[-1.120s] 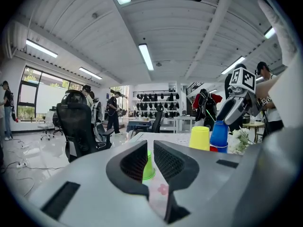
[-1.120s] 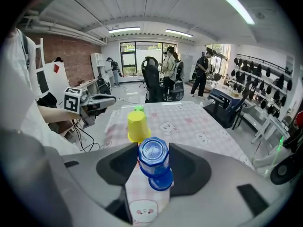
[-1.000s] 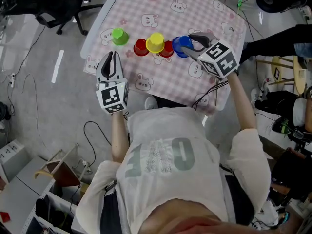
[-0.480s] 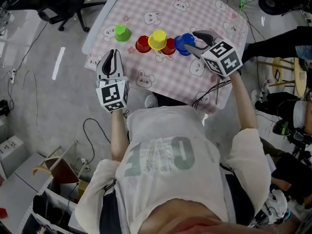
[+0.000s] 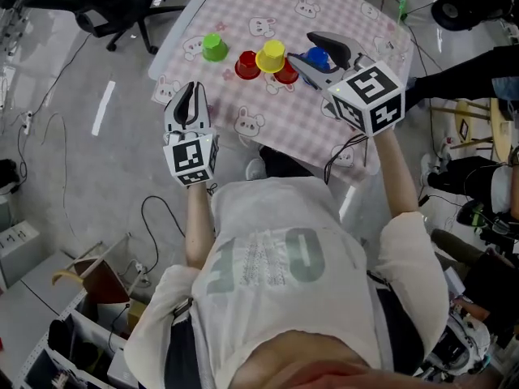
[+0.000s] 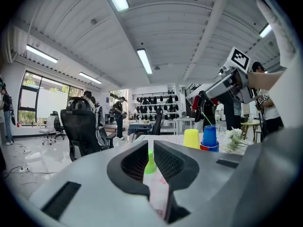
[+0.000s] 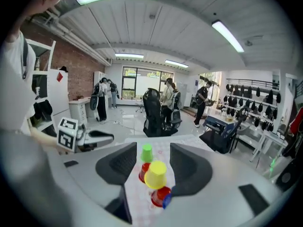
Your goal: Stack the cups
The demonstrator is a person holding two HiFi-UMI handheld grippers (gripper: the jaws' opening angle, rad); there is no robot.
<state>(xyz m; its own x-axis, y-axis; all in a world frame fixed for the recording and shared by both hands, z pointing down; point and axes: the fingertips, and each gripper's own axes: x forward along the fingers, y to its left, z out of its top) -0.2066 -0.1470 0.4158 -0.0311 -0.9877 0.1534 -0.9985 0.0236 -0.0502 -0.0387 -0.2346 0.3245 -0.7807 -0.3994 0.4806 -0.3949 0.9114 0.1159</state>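
Observation:
Several cups stand in a row on the pink checked table [image 5: 357,19]: green [image 5: 214,47], red [image 5: 246,65], yellow [image 5: 271,56], a second red [image 5: 287,74] and blue [image 5: 317,57]. My right gripper [image 5: 301,47] hangs above the blue cup, open and empty; its jaws have just been opening. In the right gripper view [image 7: 153,150] the row lies below the jaws, with only the blue cup's edge [image 7: 166,201] showing. The left gripper view shows the blue cup [image 6: 209,136] standing free with a red rim at its foot. My left gripper [image 5: 189,96] is shut and empty at the table's left front edge.
A black office chair [image 5: 122,6] stands on the floor beyond the table's left corner. Cables trail over the floor at left and right. Boxes and clutter lie at the lower left. People and chairs fill the room's background in both gripper views.
My right gripper has let go of the blue cup and risen clear above it. The blue cup stays on the table. The left gripper has edged slightly towards the table.

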